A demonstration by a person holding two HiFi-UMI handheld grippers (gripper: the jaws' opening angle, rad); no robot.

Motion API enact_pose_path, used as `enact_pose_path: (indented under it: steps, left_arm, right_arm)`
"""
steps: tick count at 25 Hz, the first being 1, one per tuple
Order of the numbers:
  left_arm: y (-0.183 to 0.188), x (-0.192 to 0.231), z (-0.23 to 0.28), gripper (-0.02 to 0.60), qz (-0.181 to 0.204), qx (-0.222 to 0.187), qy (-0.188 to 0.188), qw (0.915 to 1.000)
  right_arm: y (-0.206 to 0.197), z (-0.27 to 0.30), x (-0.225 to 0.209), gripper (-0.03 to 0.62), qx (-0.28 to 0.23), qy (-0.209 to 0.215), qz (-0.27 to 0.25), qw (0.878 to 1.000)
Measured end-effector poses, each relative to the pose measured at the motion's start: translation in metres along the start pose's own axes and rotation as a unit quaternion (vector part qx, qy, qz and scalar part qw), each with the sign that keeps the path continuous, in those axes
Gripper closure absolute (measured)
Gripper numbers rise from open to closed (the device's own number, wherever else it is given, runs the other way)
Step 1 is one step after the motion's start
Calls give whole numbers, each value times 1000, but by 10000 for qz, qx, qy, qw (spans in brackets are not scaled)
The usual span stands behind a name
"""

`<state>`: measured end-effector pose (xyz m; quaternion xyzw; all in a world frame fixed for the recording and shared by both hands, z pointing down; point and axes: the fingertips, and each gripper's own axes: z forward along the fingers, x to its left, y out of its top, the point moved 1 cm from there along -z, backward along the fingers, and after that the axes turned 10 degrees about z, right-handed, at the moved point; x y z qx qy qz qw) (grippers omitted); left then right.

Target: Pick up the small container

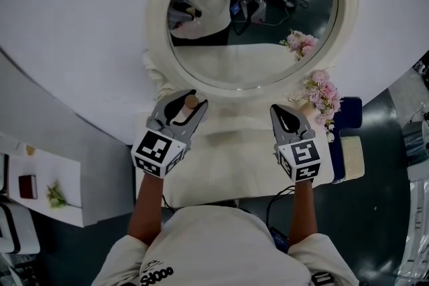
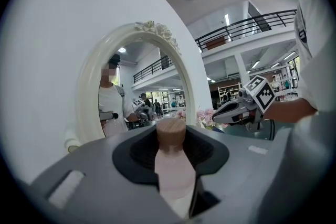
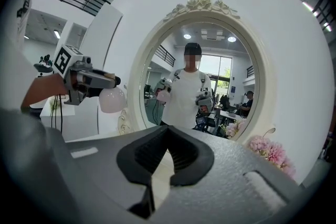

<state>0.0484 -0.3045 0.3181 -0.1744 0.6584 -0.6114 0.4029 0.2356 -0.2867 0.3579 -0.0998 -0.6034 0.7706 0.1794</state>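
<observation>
Container (image 2: 172,165) gripped by left gripper (image 1: 190,101) fingers.
Axis seemingly along them, cap foremost; right gripper (image 1: 281,114) closed, empty.

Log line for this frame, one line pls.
left gripper: shut on bottle, held above table | right gripper: shut, empty | both facing mirror | task: bottle picked up

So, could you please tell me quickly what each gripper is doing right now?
Left gripper: shut on the small container, a pink bottle with a brown cap.
Right gripper: shut, nothing between its jaws.
</observation>
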Motion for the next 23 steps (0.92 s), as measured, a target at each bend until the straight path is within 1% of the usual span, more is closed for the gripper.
enact_pose_path:
  steps: [9, 23]
  left_arm:
    - [-2, -3, -3, 431, -6, 27, -20, 10000]
    - [-4, -9, -7, 431, -21, 55, -31, 10000]
  right_arm:
    - [5, -6, 4, 592, -62, 7, 13, 10000]
    - [2, -9, 6, 592, -40, 30, 23, 10000]
